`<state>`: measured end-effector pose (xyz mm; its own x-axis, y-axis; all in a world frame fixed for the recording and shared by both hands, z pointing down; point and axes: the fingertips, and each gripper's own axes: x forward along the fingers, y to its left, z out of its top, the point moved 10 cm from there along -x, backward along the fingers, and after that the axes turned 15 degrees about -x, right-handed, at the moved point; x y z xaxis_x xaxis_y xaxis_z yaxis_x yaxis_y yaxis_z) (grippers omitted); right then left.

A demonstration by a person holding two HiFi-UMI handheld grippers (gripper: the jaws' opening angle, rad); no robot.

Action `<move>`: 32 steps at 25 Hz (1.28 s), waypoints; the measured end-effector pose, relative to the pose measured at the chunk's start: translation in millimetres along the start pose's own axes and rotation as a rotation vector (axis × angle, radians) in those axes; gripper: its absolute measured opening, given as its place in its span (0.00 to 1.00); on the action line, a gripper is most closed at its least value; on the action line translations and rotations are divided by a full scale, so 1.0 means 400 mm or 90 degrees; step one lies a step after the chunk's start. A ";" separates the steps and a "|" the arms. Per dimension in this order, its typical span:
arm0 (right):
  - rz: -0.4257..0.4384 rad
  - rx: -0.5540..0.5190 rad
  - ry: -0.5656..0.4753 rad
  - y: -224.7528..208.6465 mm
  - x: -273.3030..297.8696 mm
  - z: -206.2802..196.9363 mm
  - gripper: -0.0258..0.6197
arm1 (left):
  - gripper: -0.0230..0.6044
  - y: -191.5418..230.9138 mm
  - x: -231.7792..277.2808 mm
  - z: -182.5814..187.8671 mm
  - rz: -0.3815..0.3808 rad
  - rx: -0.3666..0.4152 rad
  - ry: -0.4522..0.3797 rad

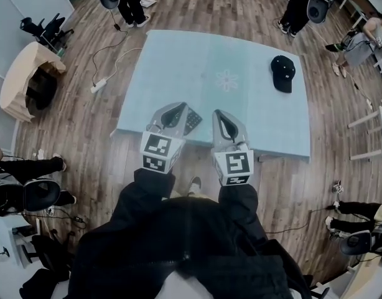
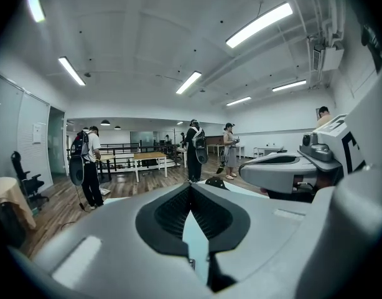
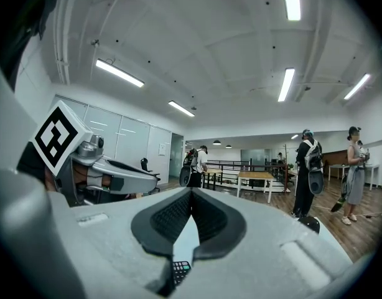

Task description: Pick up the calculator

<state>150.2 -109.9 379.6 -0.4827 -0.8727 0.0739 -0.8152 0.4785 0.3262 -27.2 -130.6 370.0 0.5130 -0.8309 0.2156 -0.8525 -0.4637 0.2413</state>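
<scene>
On the table (image 1: 178, 67), a pale blue matte rectangle with a faint flower print at its centre, a black cap (image 1: 282, 72) lies toward the far right corner. Wood-plank floor (image 1: 85, 136) surrounds the table, and people stand beyond its far edge.

The calculator (image 1: 193, 121), dark and flat with rows of small keys, lies at the table's near edge. Your left gripper (image 1: 180, 108) partly covers it. Your right gripper (image 1: 218, 113) hovers just beside, over the same edge. Both are grey with ribbed black pads (image 2: 172, 213), and both are clenched on nothing.
</scene>
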 end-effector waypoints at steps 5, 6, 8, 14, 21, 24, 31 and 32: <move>0.020 0.012 0.018 0.000 0.053 -0.006 0.04 | 0.03 0.032 0.027 -0.003 0.005 0.002 0.014; 0.021 0.014 0.020 -0.001 0.061 -0.009 0.04 | 0.03 0.038 0.031 -0.007 0.005 0.001 0.017; 0.022 0.016 0.026 -0.002 0.075 -0.016 0.04 | 0.03 0.052 0.039 -0.011 0.005 -0.003 0.024; 0.014 0.023 0.041 0.009 0.129 -0.010 0.04 | 0.03 0.119 0.067 0.008 0.005 -0.023 0.036; 0.007 0.038 0.070 0.013 0.176 -0.023 0.04 | 0.03 0.158 0.101 -0.027 -0.011 -0.013 0.079; 0.010 0.045 0.096 0.017 0.182 -0.051 0.04 | 0.03 0.168 0.118 -0.056 -0.013 -0.027 0.103; 0.039 0.058 0.149 0.031 0.198 -0.124 0.04 | 0.03 0.196 0.148 -0.170 0.005 -0.066 0.172; 0.045 0.061 0.157 0.036 0.200 -0.135 0.04 | 0.03 0.202 0.149 -0.190 0.008 -0.075 0.185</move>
<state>117.1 -178.2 441.1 -0.4560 -0.8286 0.3247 -0.8145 0.5356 0.2230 -57.7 -194.3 474.4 0.5244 -0.7053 0.4770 -0.8500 -0.4009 0.3417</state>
